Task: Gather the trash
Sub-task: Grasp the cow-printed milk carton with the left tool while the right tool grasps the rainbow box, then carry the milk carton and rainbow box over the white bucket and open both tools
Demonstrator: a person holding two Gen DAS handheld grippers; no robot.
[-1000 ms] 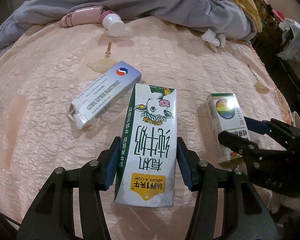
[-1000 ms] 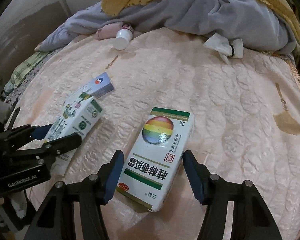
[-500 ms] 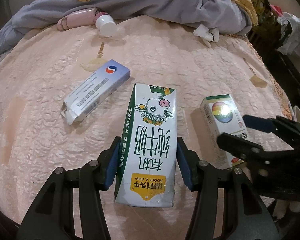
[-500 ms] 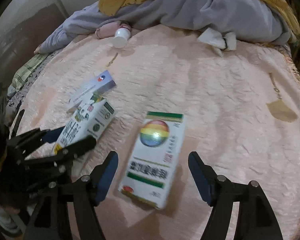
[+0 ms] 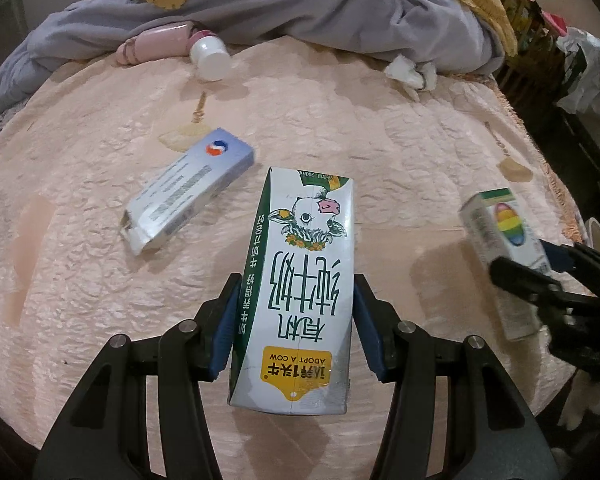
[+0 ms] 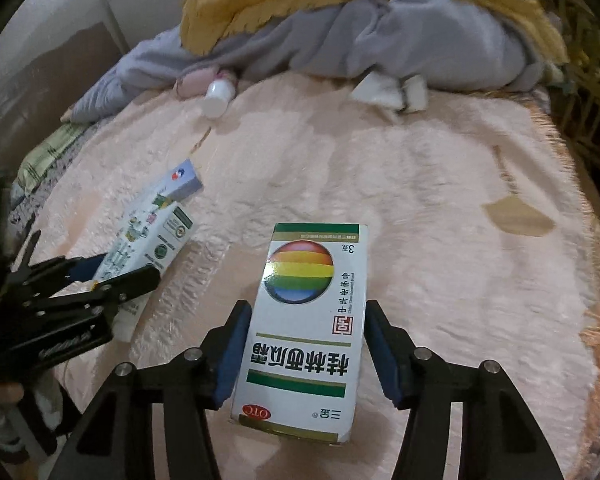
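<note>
L hand-held gripper (image 5: 294,330) clamps milk carton (image 5: 300,280) | R hand-held gripper (image 6: 306,352) closing on rainbow box (image 6: 308,320)

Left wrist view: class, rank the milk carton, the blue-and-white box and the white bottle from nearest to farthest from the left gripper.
1. Milk carton, gripped by the left gripper.
2. Blue-and-white box, lying up and to the left on the bedspread.
3. White bottle, far back beside the grey blanket.

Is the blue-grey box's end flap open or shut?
Open. In the left wrist view the blue-grey box lies flat on the bedspread, its near end flap torn outward and gaping.
</note>
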